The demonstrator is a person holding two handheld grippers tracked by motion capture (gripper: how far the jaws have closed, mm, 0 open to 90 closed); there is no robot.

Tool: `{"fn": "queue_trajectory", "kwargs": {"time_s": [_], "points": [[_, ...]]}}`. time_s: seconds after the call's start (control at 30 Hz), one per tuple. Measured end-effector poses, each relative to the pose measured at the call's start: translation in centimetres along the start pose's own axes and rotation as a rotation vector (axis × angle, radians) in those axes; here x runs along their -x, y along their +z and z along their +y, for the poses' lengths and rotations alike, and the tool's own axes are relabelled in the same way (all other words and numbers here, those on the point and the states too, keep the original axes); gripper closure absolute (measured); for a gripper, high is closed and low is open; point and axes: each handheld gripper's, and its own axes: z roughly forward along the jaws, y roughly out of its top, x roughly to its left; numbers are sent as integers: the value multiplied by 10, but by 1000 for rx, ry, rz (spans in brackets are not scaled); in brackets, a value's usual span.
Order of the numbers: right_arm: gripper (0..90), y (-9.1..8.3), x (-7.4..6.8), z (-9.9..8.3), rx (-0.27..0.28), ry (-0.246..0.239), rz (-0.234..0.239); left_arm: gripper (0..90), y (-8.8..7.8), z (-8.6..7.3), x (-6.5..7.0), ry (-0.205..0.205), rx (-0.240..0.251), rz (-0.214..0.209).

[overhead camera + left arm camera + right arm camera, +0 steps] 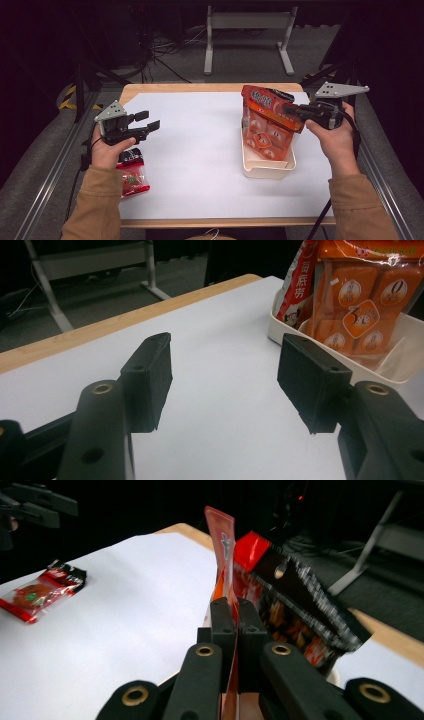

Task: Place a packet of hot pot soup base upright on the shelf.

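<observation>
My right gripper [291, 109] [231, 606] is shut on the top edge of an orange snack bag [265, 134] [223, 540]. The bag stands upright with its lower end in a white tray [268, 173] at the right of the table. A red and black bag [300, 600] leans just behind the orange one in the same tray. The left gripper view shows the orange bag [360, 295] and the tray's wall [274, 331] off to the right. My left gripper [148, 120] [225, 380] is open over the table's left side, nothing between its jaws.
A small red packet [132, 176] [40, 592] lies flat near the table's left front, under my left hand. The white table top [200, 150] has a wooden far edge [180, 87]. A grey metal stand [247, 22] is on the floor beyond.
</observation>
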Motion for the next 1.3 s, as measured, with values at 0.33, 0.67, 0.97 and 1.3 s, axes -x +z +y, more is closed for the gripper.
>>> {"fn": "queue_trajectory", "kwargs": {"time_s": [0.33,0.67,0.97,1.3], "points": [[866,-8,4,-16,44,55,14,385,-6,-7,-3,16,-17,11],[595,-20,-1,-22,122,81,-22,337,-11,-13,-1,20,-27,8],[478,-40,-9,-30,151,80,-78,322,-21,-13,1,54,-38,51],[462,-60,-13,-49,133,105,-132,328,-34,-17,-5,63,-49,75]]}}
